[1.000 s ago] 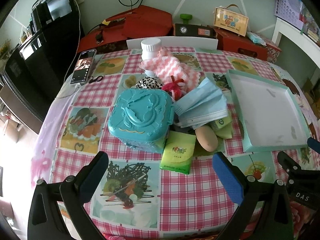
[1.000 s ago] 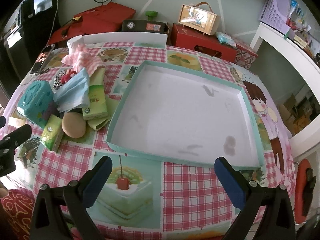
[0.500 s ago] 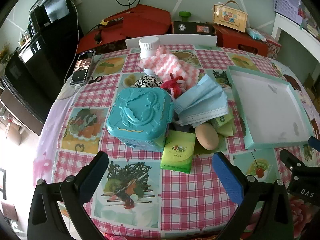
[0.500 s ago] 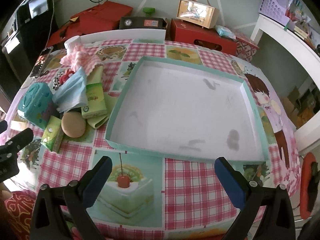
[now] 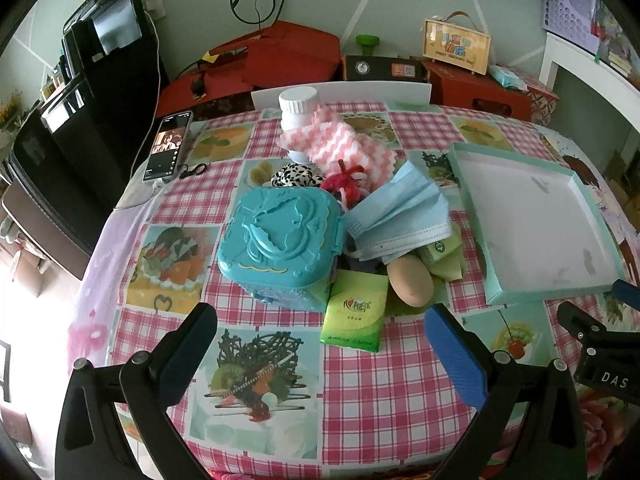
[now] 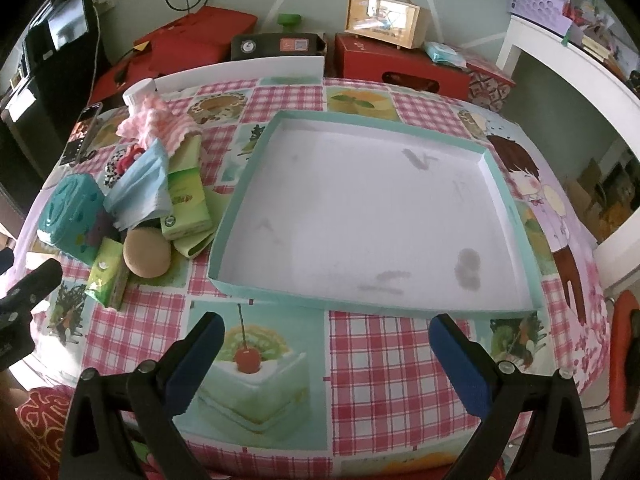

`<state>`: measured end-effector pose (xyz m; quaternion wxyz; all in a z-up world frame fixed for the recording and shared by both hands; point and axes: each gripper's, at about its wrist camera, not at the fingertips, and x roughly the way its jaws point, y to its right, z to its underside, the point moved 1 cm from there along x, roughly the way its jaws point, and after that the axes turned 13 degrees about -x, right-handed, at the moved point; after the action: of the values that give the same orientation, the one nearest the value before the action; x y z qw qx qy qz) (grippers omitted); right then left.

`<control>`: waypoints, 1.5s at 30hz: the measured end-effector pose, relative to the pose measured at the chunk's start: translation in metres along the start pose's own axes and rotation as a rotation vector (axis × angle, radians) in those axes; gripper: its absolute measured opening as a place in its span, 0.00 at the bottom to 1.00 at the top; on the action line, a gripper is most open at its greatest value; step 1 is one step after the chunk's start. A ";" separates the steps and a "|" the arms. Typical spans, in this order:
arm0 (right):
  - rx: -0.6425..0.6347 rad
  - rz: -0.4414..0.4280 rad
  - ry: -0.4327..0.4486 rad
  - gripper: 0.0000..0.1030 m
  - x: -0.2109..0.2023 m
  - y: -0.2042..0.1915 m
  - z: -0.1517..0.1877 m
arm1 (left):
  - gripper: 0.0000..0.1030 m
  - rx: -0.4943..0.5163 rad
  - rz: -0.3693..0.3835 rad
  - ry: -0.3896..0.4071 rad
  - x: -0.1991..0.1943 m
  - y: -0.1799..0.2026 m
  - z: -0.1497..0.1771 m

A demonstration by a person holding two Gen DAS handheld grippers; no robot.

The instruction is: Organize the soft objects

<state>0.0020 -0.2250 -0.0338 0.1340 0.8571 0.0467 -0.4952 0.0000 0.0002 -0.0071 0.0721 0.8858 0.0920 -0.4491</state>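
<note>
A pile sits mid-table: a pink-white knitted cloth (image 5: 340,146), blue face masks (image 5: 400,216), a red yarn piece (image 5: 346,180), a spotted fabric (image 5: 294,174), green tissue packs (image 5: 356,310), a tan egg-shaped sponge (image 5: 410,280) and a teal plastic case (image 5: 282,240). A shallow teal-rimmed tray (image 6: 508,204) lies empty to the right. My left gripper (image 5: 320,356) is open and empty, in front of the pile. My right gripper (image 6: 326,364) is open and empty, in front of the tray.
A white bottle (image 5: 298,110), a phone (image 5: 166,148) and small scissors (image 5: 194,170) lie at the far left of the checked tablecloth. Red boxes (image 5: 288,56) and a white chair back (image 5: 340,90) stand behind the table. A white shelf (image 6: 560,64) stands at the right.
Both grippers have drawn back and risen slightly, so the table looks a bit farther. Nothing on the table has moved.
</note>
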 end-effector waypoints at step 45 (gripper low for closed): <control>-0.003 -0.247 0.124 1.00 -0.018 -0.003 -0.045 | 1.00 -0.103 0.108 -0.108 0.005 -0.015 -0.003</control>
<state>0.0300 -0.2085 0.0027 0.0699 0.8736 0.1607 -0.4540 0.0015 0.0156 -0.0103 0.1465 0.8590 0.0630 -0.4865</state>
